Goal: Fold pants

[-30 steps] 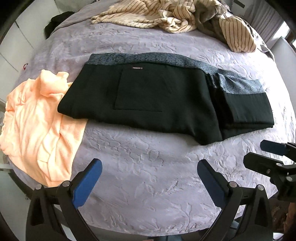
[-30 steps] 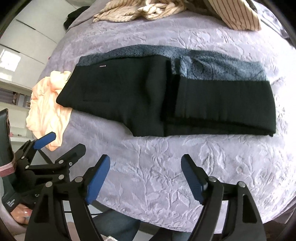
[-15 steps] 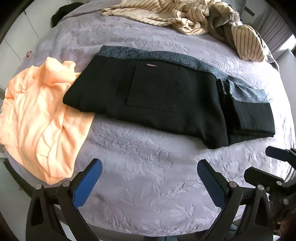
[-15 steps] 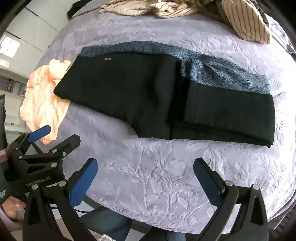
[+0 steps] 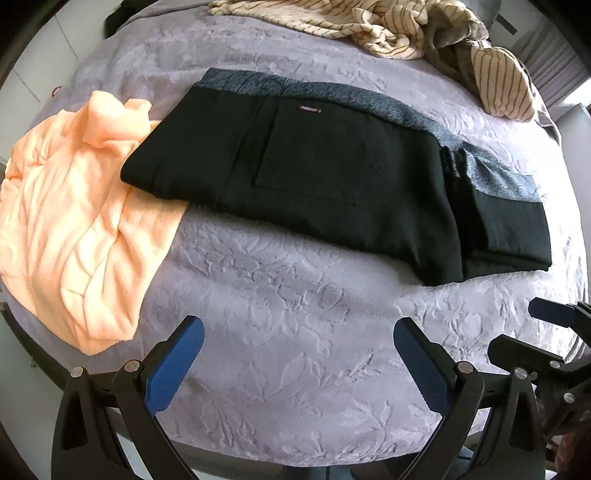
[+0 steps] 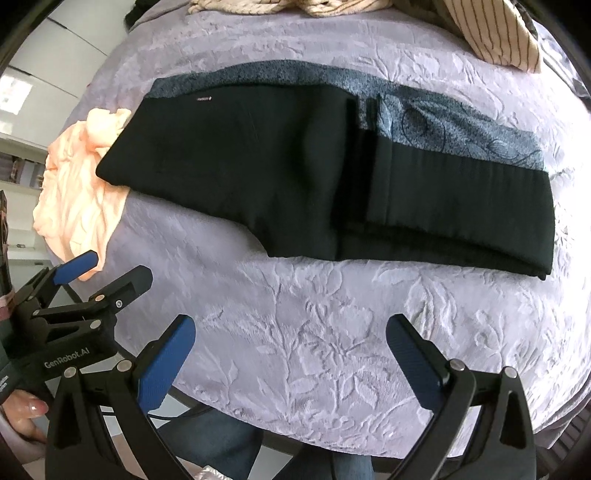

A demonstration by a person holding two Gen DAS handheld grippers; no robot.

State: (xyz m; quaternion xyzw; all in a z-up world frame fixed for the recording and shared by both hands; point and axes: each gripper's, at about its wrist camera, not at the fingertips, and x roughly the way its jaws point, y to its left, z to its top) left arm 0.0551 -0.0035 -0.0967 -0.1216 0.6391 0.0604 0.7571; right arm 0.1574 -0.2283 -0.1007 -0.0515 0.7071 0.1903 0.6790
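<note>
Black pants (image 5: 332, 177) lie folded on the lilac bedspread (image 5: 295, 295), a blue-grey patterned band along their far edge and the legs doubled over at the right (image 6: 461, 206). My left gripper (image 5: 297, 332) hovers open above bare bedspread, short of the pants' near edge, with nothing between its blue pads. In the right wrist view my right gripper (image 6: 291, 325) is also wide open and empty, in front of the pants' near edge. Each gripper shows in the other's view: the right gripper (image 5: 546, 332) low at the right, the left gripper (image 6: 103, 273) low at the left.
A peach garment (image 5: 74, 221) lies left of the pants, partly under their waist end. Striped cream clothing (image 5: 369, 22) is heaped at the far side. The bed's near edge runs just below the grippers, with a person's jeans-clad legs (image 6: 221, 443) and a hand (image 6: 26, 410) there.
The right gripper's jaws have spread wider. The left gripper has drifted left, so more of the peach garment shows and the pants sit further right in its view. The pants have not moved.
</note>
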